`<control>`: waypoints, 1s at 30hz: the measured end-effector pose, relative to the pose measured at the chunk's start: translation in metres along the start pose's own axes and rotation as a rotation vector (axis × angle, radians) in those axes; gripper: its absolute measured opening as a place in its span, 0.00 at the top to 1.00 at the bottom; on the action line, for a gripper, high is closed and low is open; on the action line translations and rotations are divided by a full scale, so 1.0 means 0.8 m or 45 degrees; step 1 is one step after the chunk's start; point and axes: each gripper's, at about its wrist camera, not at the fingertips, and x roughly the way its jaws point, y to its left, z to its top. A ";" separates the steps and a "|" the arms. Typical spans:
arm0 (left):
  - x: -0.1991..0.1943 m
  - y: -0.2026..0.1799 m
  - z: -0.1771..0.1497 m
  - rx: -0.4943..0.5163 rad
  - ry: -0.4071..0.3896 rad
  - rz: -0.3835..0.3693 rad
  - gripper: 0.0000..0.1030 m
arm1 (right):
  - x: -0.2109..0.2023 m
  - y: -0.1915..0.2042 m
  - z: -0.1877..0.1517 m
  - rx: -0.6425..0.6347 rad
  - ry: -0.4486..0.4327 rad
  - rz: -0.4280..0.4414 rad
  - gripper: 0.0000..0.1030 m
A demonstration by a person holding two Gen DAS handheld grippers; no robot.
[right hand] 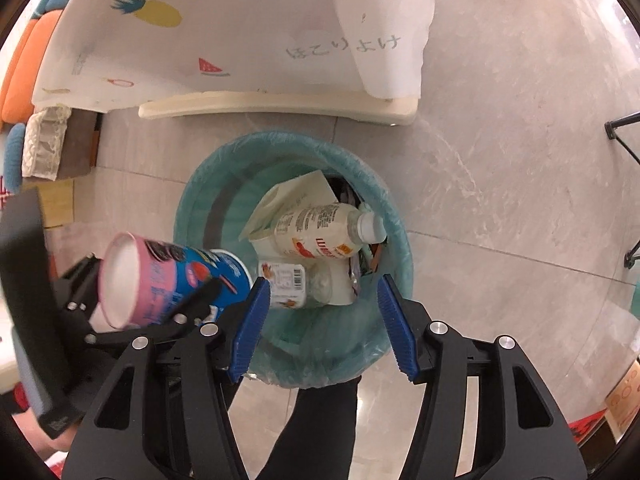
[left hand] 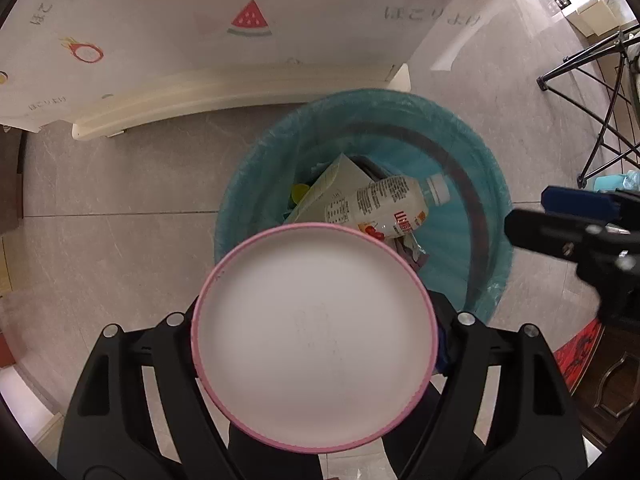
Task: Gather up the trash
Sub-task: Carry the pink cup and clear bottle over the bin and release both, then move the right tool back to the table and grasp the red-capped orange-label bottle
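Observation:
A pink-rimmed paper cup (left hand: 314,336) with a blue and pink wrapper (right hand: 172,280) fills the left wrist view. My left gripper (left hand: 316,320) is shut on its sides and holds it tilted beside the rim of the teal-lined trash bin (left hand: 256,168). The bin (right hand: 192,200) holds a white drink bottle (right hand: 320,232), a pale carton (right hand: 296,192) and a small clear bottle (right hand: 292,284). My right gripper (right hand: 320,320) hangs over the bin's near edge. Its blue pads stand open with nothing between them. It also shows at the right edge as a dark blurred shape (left hand: 568,232).
A white fruit-print cover over furniture with a cream base (left hand: 240,92) stands just behind the bin. A black metal rack (left hand: 600,120) is at the far right on the grey tile floor. A person's dark leg (right hand: 320,420) is below the bin.

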 end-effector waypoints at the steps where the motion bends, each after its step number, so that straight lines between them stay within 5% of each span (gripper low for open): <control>1: 0.002 -0.002 -0.001 0.006 0.008 -0.007 0.27 | -0.001 0.000 0.000 0.003 -0.002 0.002 0.45; 12: -0.011 0.007 -0.007 -0.005 0.023 -0.016 0.27 | -0.011 0.006 0.004 0.016 -0.019 0.014 0.45; 30: -0.135 0.034 0.017 -0.092 -0.126 -0.027 0.27 | -0.118 0.053 0.032 -0.066 -0.158 0.062 0.45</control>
